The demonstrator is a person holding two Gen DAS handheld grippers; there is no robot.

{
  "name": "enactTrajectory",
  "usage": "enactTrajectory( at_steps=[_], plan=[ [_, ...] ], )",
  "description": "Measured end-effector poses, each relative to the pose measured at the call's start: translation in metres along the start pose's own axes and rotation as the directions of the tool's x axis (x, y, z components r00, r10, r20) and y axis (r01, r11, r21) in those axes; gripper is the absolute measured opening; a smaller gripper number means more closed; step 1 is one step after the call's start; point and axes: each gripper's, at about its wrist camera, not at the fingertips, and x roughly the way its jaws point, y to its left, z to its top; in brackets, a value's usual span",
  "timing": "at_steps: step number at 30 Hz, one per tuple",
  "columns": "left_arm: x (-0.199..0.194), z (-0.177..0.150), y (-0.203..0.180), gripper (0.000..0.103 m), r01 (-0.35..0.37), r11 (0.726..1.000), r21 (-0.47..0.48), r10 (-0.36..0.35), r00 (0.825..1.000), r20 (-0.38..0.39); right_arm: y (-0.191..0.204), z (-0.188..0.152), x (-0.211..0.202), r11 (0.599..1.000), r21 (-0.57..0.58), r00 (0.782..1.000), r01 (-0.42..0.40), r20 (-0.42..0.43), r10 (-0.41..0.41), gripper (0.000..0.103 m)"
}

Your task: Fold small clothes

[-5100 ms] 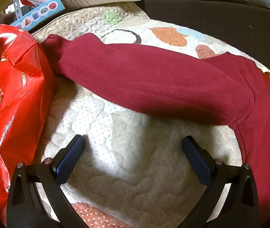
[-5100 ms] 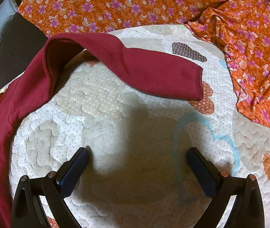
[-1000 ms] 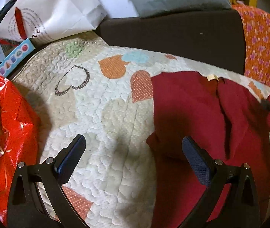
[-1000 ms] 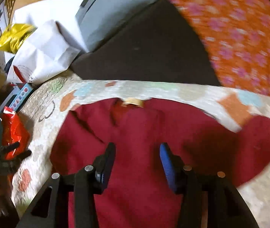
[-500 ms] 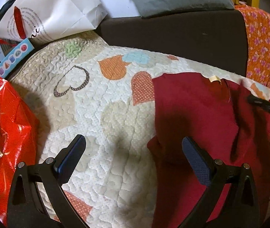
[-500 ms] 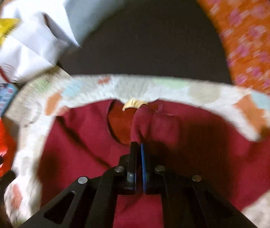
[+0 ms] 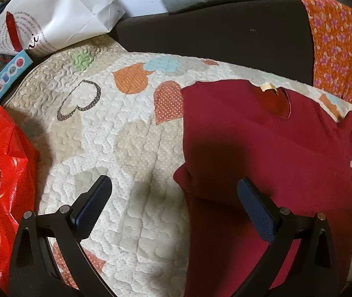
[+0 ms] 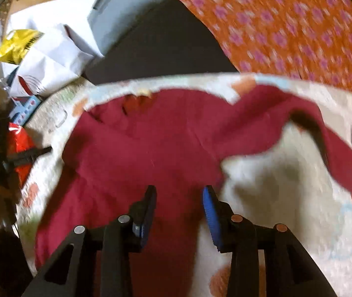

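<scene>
A dark red long-sleeved top (image 7: pixel 262 143) lies on the quilted heart-patterned cover (image 7: pixel 116 133), its left sleeve folded in over the body and a tan label at the neck. My left gripper (image 7: pixel 173 198) is open and empty, hovering over the top's left edge. In the right wrist view the top (image 8: pixel 151 148) lies with its right sleeve (image 8: pixel 312 133) stretched out to the right. My right gripper (image 8: pixel 179 203) is open and empty above the top's body. The left gripper (image 8: pixel 5 156) shows at the left edge of that view.
A shiny red bag (image 7: pixel 0 180) lies at the left. A white paper bag (image 7: pixel 52 14) and a blue toy box (image 7: pixel 5 76) are at the back left. A dark sofa back (image 7: pixel 213 29) and orange flowered cloth (image 7: pixel 341 49) are behind.
My right gripper let go of the fabric pinched near the neckline, opened, and pulled back over the body. The neckline now lies flat. The left gripper stayed open and nearly still.
</scene>
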Motion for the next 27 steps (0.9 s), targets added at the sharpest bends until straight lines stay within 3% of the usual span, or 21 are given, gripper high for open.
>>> enactTrajectory(
  at_steps=[2, 4, 10, 11, 12, 16, 18, 21, 22, 24, 26, 27],
  plan=[
    [0.003, 0.000, -0.001, 0.102, -0.007, 1.000, 0.009, 0.007, 1.000, -0.010, 0.022, 0.012, 0.026, 0.991, -0.127, 0.999, 0.040, 0.005, -0.040, 0.038],
    [0.006, 0.001, -0.002, 0.102, -0.009, 1.000, 0.011, 0.009, 1.000, -0.014, 0.032, 0.019, 0.055, 0.976, -0.215, 0.999, 0.023, -0.022, -0.029, 0.038],
    [0.015, 0.006, -0.002, 0.102, -0.046, 0.999, 0.016, 0.046, 0.999, -0.005, 0.047, 0.030, 0.130, 0.950, -0.295, 0.981, -0.103, -0.190, 0.047, 0.038],
    [0.017, 0.007, -0.001, 0.102, -0.042, 0.999, 0.008, 0.043, 0.999, -0.016, 0.049, 0.029, 0.127, 0.939, -0.323, 0.983, -0.118, -0.174, 0.063, 0.032],
    [0.019, 0.008, 0.001, 0.102, -0.031, 1.000, -0.002, 0.031, 0.999, -0.026, 0.052, 0.028, 0.124, 0.931, -0.341, 0.981, -0.130, -0.184, 0.069, 0.004],
    [0.018, 0.010, 0.004, 0.102, -0.001, 1.000, -0.031, 0.000, 1.000, -0.029, 0.057, 0.046, 0.107, 0.906, -0.419, 0.992, -0.061, -0.128, 0.007, 0.003],
    [0.018, 0.012, 0.003, 0.102, -0.001, 0.999, -0.033, 0.000, 1.000, -0.019, 0.056, 0.067, 0.095, 0.902, -0.433, 0.999, 0.012, -0.034, -0.030, 0.003],
    [0.019, 0.013, 0.001, 0.102, -0.008, 0.999, -0.044, 0.008, 1.000, -0.003, 0.052, 0.092, 0.102, 0.898, -0.407, 0.986, 0.167, 0.082, -0.146, 0.003],
    [0.020, 0.013, 0.000, 0.102, -0.008, 0.999, -0.046, 0.008, 1.000, -0.002, 0.046, 0.094, 0.106, 0.907, -0.382, 0.983, 0.179, 0.097, -0.154, 0.003],
    [0.024, 0.014, -0.003, 0.102, -0.016, 0.999, -0.041, 0.016, 1.000, -0.002, 0.034, 0.095, 0.133, 0.914, -0.349, 0.979, 0.206, 0.075, -0.191, 0.003],
    [0.030, 0.014, -0.009, 0.102, -0.031, 0.999, -0.024, 0.031, 0.999, -0.009, 0.025, 0.094, 0.150, 0.923, -0.321, 0.972, 0.213, -0.029, -0.234, 0.003],
    [0.032, 0.014, -0.010, 0.102, -0.034, 0.999, -0.017, 0.034, 0.999, -0.012, 0.016, 0.090, 0.143, 0.947, -0.272, 0.980, 0.170, -0.052, -0.191, 0.003]
  ],
)
